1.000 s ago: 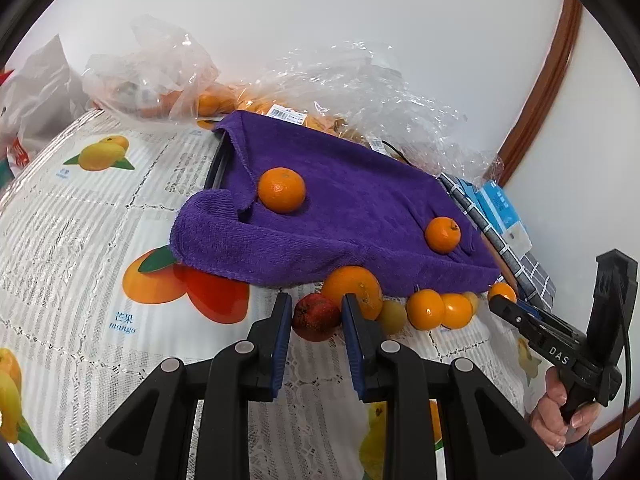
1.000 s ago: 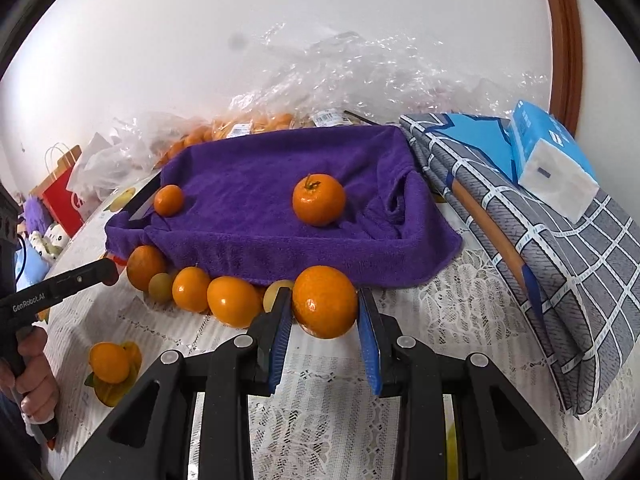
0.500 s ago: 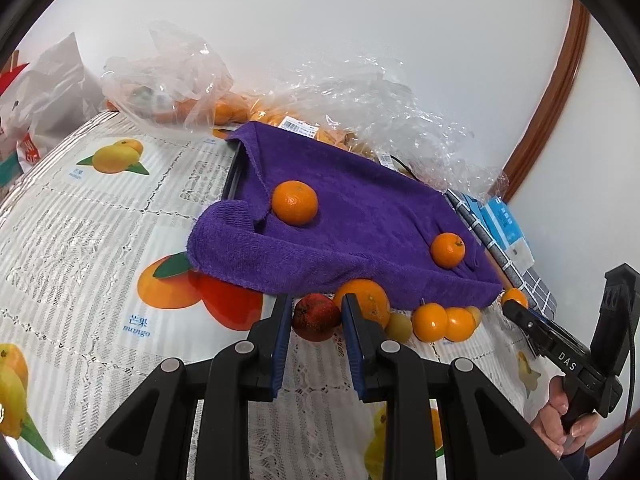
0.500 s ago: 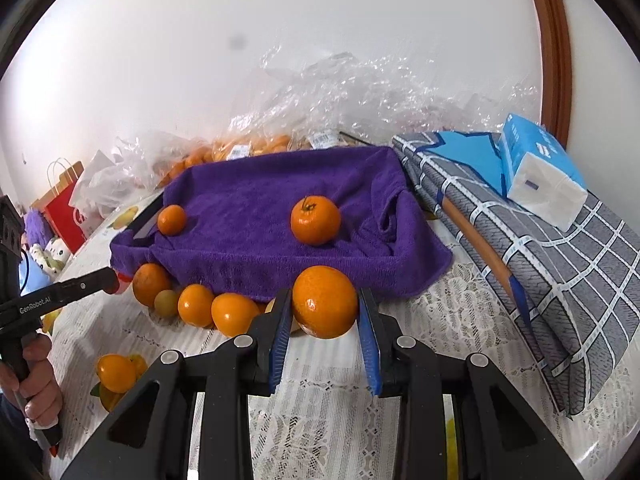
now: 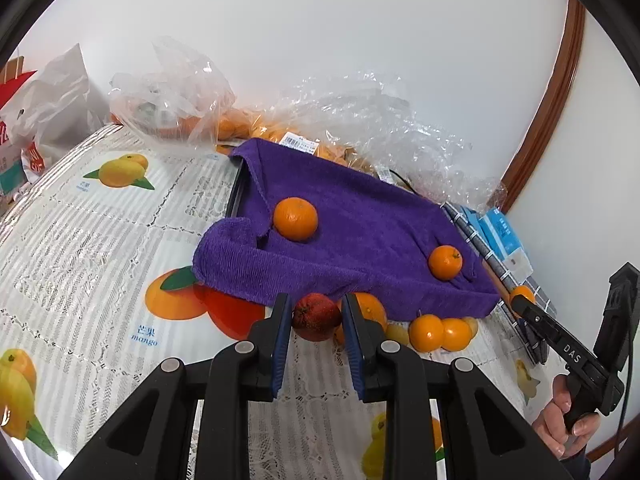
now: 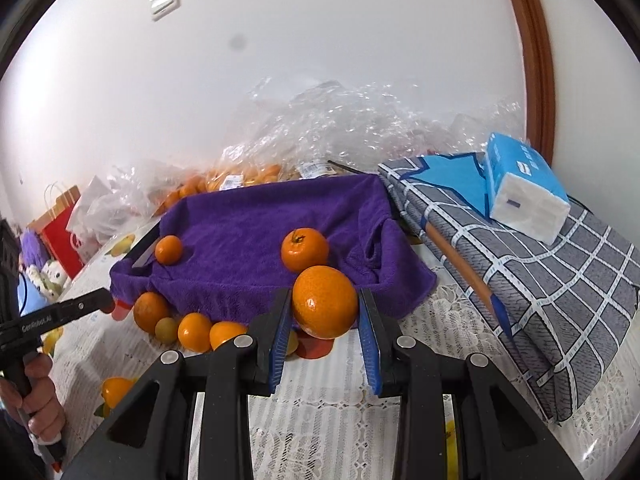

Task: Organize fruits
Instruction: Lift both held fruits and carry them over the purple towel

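Left gripper (image 5: pixel 316 316) is clamped on a dark red fruit (image 5: pixel 316 317), both blue pads pressed to its sides, the fruit sitting right at the fingertips. Its skin is deep red and a little mottled, with a small nub at ten o'clock. Just past the right finger, at three o'clock, a big orange (image 5: pixel 370 312) pokes out, then a row of small oranges (image 5: pixel 426 332) runs on along the front edge of the purple towel (image 5: pixel 360 232).

Over to the right gripper (image 6: pixel 325 304): it grips a large orange (image 6: pixel 325 302) between its pads, held above the lace tablecloth (image 6: pixel 320 408). The fruit is round, glossy, bright orange with a light spot on its face. At twelve o'clock, just behind it, a stemmed orange (image 6: pixel 304 250) rests on the towel; at ten o'clock, well apart, a smaller orange (image 6: pixel 168 250) sits near the towel's far corner. At two o'clock a tissue pack (image 6: pixel 524 200) lies on a folded grey checked cloth (image 6: pixel 540 276).
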{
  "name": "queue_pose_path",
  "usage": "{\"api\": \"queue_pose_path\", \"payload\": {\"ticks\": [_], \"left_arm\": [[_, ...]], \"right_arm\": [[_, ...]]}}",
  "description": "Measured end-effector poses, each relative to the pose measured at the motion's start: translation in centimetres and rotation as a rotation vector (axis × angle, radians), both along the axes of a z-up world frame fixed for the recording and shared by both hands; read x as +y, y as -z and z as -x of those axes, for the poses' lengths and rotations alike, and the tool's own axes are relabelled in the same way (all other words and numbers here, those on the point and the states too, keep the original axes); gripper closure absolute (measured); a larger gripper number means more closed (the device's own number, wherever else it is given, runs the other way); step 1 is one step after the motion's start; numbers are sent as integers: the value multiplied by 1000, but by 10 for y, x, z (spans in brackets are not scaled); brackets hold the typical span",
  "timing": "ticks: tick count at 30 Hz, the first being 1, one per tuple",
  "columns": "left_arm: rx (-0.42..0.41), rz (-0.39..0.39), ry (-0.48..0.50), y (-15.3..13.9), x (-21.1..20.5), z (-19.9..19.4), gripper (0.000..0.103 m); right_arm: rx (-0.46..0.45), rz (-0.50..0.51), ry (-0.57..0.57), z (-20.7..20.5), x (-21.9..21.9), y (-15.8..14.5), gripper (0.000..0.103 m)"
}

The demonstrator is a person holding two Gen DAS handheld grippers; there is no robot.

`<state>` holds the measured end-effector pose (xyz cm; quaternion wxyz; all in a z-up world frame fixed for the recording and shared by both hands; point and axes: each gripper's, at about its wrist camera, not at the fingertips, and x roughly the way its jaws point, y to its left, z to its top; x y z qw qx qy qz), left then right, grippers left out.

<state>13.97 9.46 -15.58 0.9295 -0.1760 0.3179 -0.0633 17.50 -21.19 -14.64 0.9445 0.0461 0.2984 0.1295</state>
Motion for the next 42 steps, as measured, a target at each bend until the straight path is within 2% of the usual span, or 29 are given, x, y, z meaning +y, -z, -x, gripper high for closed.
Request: {"api": "queue_pose_path", "payload": {"ticks": [10,14,17,21,23,27,30,32,36,42], "left_arm": [[-24,0,-1,-5,-1,2,79],[-22,19,-3,-12,-1,-4,79],[-17,49,4,-24,0,-16,79],[-53,-6,7,-45,-7,-41,79],[-68,-1,20,-49,-9,-56,79],[-64,16,24,-39,-10,-80,79],[-52,37,27,-24,-6,-81,79],[-7,51,34,-15,-4,-84,79],[6,62,51,-9,-8,-84,79],[26,-13,43,-3,-21,-89,79]], "right_arm": [[-34,-8,36,5,-6,-7,71],[-21,-16,12,-1,-2,-12,71],[-20,-21,-7,-13,4,-21,71],[-44,7,-19,-34,17,-39,71],[-50,12,-21,-47,22,-42,71],[-12,-28,-16,-65,26,-27,71],[69,-23,-23,-76,26,-3,71],[79,-16,-18,-78,23,3,71],[102,-52,2,-80,13,7,71],[141,1,14,-84,20,15,71]]}}
